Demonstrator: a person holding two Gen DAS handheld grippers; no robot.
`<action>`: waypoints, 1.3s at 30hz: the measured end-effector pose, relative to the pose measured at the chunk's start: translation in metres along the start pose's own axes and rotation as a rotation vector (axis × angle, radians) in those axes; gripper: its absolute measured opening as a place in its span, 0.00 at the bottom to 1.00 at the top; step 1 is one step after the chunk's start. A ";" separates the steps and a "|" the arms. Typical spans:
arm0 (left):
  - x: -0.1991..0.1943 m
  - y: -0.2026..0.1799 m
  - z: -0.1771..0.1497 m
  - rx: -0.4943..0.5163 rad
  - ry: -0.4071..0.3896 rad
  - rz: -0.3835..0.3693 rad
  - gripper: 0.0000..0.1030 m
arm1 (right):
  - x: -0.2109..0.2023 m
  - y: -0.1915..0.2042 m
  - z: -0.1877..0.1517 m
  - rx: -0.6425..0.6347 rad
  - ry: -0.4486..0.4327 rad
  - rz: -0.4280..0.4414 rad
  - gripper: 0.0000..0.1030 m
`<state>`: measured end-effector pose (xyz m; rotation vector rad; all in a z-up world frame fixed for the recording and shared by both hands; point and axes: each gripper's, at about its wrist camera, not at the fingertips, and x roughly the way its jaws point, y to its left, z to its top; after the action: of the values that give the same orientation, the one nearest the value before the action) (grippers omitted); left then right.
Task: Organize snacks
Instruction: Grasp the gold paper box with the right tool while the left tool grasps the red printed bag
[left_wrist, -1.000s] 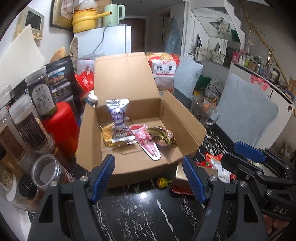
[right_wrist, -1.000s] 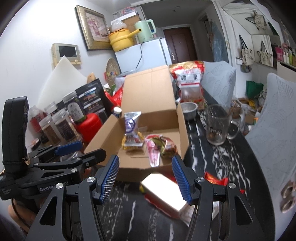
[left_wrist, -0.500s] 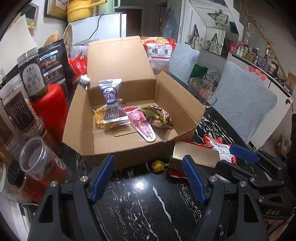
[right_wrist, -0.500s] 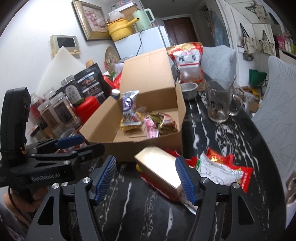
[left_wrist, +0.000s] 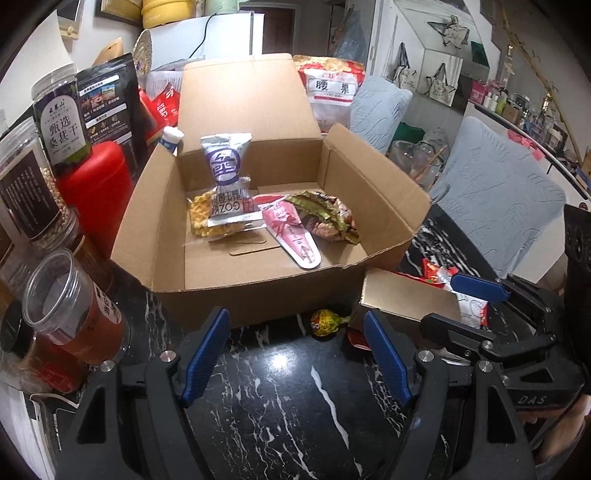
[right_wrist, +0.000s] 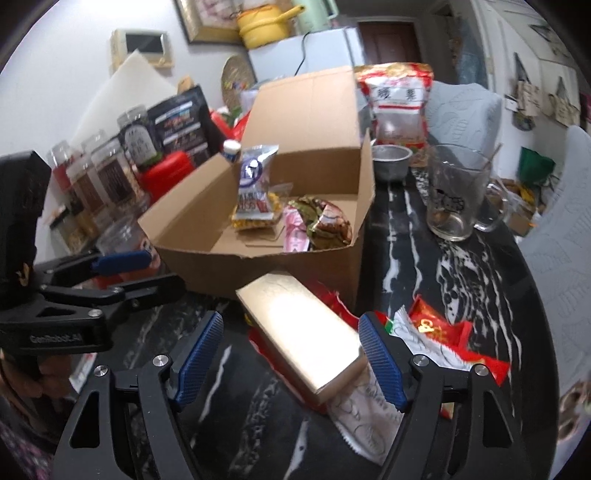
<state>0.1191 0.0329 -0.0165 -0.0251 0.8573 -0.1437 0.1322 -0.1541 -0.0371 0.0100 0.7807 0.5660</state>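
The right tool (right_wrist: 290, 354) is seen with its jaws wide; they have just been opening, and the gold box (right_wrist: 303, 332) lies between the blue pads without being pressed by either. The box's near corner sits close to the pad at 3 o'clock, while a clear gap is left at the 9 o'clock pad. The left tool (left_wrist: 295, 354) is also held wide and holds nothing; only bare marbled desk (left_wrist: 280, 406) is framed between its pads, with a small round wrapped candy (left_wrist: 325, 323) just beyond at 12 o'clock.

The step in hand is judged to be a grasp of the gold box for transfer into the cardboard box (right_wrist: 258, 258), which stands open at 12 o'clock and touches or nearly touches the gold box's far end. Four packets are already laid inside it. Beneath and beside the gold box, at 3 o'clock, red and white wrappers (right_wrist: 436, 339) are spread on the desk.

For a clean grasp, the right tool should be centred so both pads meet the long side faces squarely, since the box lies skewed to the jaws. The pads should be kept above the loose wrappers, so that none is pinched along. The smooth, shiny faces may slip, so a firm closure is advised before lifting.
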 end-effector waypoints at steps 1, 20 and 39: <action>0.002 0.000 0.000 -0.002 0.005 0.002 0.73 | 0.005 -0.001 0.001 -0.010 0.013 0.010 0.75; 0.017 0.012 -0.007 0.012 0.015 0.003 0.73 | 0.040 0.032 -0.011 -0.237 0.138 -0.066 0.43; 0.027 -0.048 -0.016 0.133 0.053 -0.195 0.73 | -0.050 -0.021 -0.052 0.147 0.038 -0.231 0.43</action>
<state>0.1191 -0.0177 -0.0436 0.0200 0.8955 -0.3859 0.0791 -0.2068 -0.0460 0.0435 0.8465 0.2902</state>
